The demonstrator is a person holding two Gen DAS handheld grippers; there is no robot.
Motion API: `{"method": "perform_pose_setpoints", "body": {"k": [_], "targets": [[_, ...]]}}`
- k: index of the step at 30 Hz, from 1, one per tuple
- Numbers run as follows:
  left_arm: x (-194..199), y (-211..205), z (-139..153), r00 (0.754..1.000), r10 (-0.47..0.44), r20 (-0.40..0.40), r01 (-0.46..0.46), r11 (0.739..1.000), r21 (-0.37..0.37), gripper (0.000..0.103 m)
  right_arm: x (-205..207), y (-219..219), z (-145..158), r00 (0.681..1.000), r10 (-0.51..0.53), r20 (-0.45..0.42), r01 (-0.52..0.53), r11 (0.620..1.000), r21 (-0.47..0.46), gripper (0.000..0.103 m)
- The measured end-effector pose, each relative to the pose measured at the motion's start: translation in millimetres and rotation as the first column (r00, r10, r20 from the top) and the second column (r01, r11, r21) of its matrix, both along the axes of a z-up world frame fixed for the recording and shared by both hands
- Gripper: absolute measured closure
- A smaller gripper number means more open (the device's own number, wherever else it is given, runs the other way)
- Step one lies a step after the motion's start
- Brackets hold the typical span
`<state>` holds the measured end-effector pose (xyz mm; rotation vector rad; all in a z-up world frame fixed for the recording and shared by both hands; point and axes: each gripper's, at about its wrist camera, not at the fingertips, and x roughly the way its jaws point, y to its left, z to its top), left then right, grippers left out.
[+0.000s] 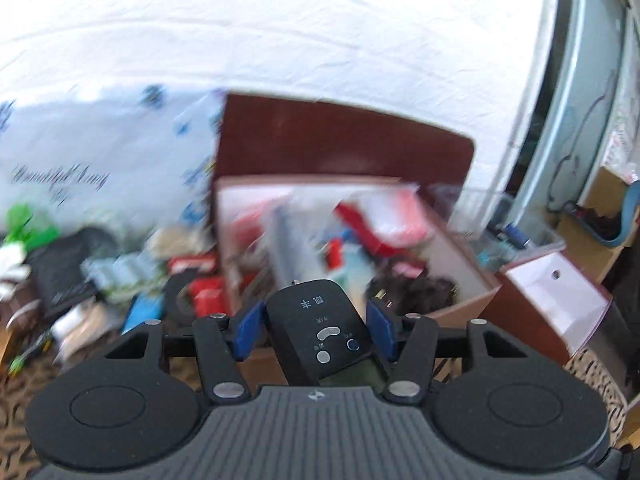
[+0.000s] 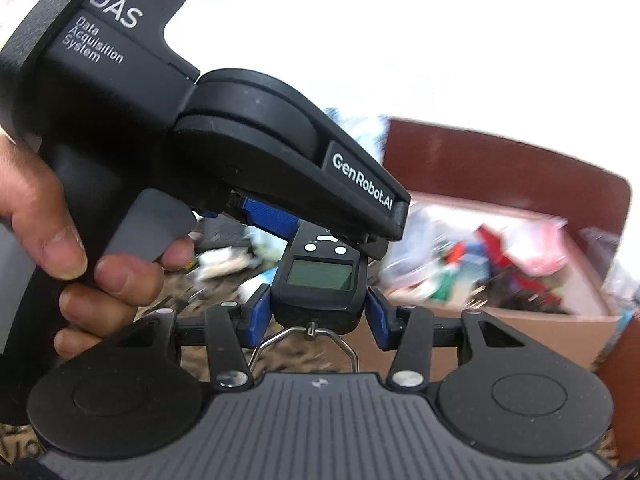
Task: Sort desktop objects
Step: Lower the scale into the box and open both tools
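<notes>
Both grippers, left gripper (image 1: pixel 316 330) and right gripper (image 2: pixel 316 312), are clamping the black hand scale (image 2: pixel 320 276), probably heading lengthwise toward the open box (image 1: pixel 460 300) ahead-right.

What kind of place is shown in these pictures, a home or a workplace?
Most likely a room in a home, though blur hides detail. A brown cardboard box full of mixed small items stands among clutter on a patterned surface, beside a printed white cloth and a window frame.

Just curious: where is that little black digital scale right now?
The digital scale is held in the air between both grippers, left gripper and right gripper, in front of the open brown box.
</notes>
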<state>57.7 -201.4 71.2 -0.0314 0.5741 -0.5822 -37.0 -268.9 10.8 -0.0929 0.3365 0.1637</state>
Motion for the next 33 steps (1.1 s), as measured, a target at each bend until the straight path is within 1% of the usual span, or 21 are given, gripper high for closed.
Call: {"method": "perform_pose_setpoints", "body": {"k": [3, 7, 15, 19, 22, 25, 27, 28, 29, 30, 31, 32, 33], "targets": [[8.6, -25.0, 11.5, 0.999, -0.037, 0.028, 0.037, 0.999, -0.006, 0.045, 7.8, -19.9, 8.9, 0.999, -0.042, 0.034, 0.041, 0.999, 0.015, 0.054], [25.3, -58.4, 22.1, 0.995, -0.095, 0.042, 0.096, 0.995, -0.027, 0.045, 20.2, -47.5, 15.9, 0.992, -0.099, 0.072, 0.098, 0.995, 0.018, 0.054], [59.2, -122.9, 24.5, 0.984, -0.172, 0.052, 0.176, 0.982, -0.064, 0.045, 52.4, -107.1, 16.4, 0.977, -0.179, 0.113, 0.180, 0.984, 0.000, 0.054], [74.7, -150.6, 13.0, 0.979, -0.200, 0.044, 0.203, 0.976, -0.076, 0.045, 67.2, -135.3, 7.4, 0.972, -0.206, 0.114, 0.207, 0.978, 0.004, 0.054], [89.0, -166.6, -3.8, 0.979, -0.205, 0.015, 0.205, 0.976, -0.077, 0.045, 79.2, -150.9, -7.7, 0.971, -0.217, 0.098, 0.218, 0.976, 0.004, 0.054], [103.1, -176.2, -24.7, 0.980, -0.198, -0.005, 0.197, 0.978, -0.069, 0.048, 94.8, -161.7, -28.9, 0.973, -0.225, 0.055, 0.225, 0.974, 0.011, 0.054], [109.7, -177.5, -34.0, 0.982, -0.187, 0.009, 0.188, 0.980, -0.061, 0.048, 106.6, -166.2, -44.2, 0.971, -0.237, 0.013, 0.237, 0.971, 0.011, 0.054], [111.6, -176.3, -36.2, 0.983, -0.183, 0.015, 0.184, 0.981, -0.065, 0.043, 112.8, -167.7, -51.6, 0.970, -0.243, -0.017, 0.243, 0.970, 0.007, 0.054], [112.5, -173.2, -36.7, 0.982, -0.189, 0.017, 0.189, 0.979, -0.079, 0.031, 117.2, -168.8, -57.2, 0.966, -0.253, -0.046, 0.254, 0.967, 0.005, 0.053], [112.8, -169.4, -36.7, 0.980, -0.199, 0.019, 0.200, 0.975, -0.095, 0.024, 117.6, -169.2, -60.3, 0.965, -0.260, -0.045, 0.260, 0.966, 0.006, 0.052], [112.9, -166.0, -35.9, 0.977, -0.214, 0.025, 0.215, 0.971, -0.105, 0.012, 115.9, -168.7, -61.4, 0.966, -0.259, -0.024, 0.259, 0.966, 0.007, 0.050], [113.0, -163.3, -34.5, 0.973, -0.227, 0.035, 0.229, 0.967, -0.111, 0.010, 118.6, -166.9, -61.2, 0.964, -0.267, -0.012, 0.267, 0.964, 0.003, 0.035], [111.9, -160.7, -33.7, 0.972, -0.232, 0.043, 0.236, 0.965, -0.112, 0.010, 127.0, -163.9, -60.2, 0.958, -0.288, -0.008, 0.288, 0.958, -0.003, 0.023]]}}
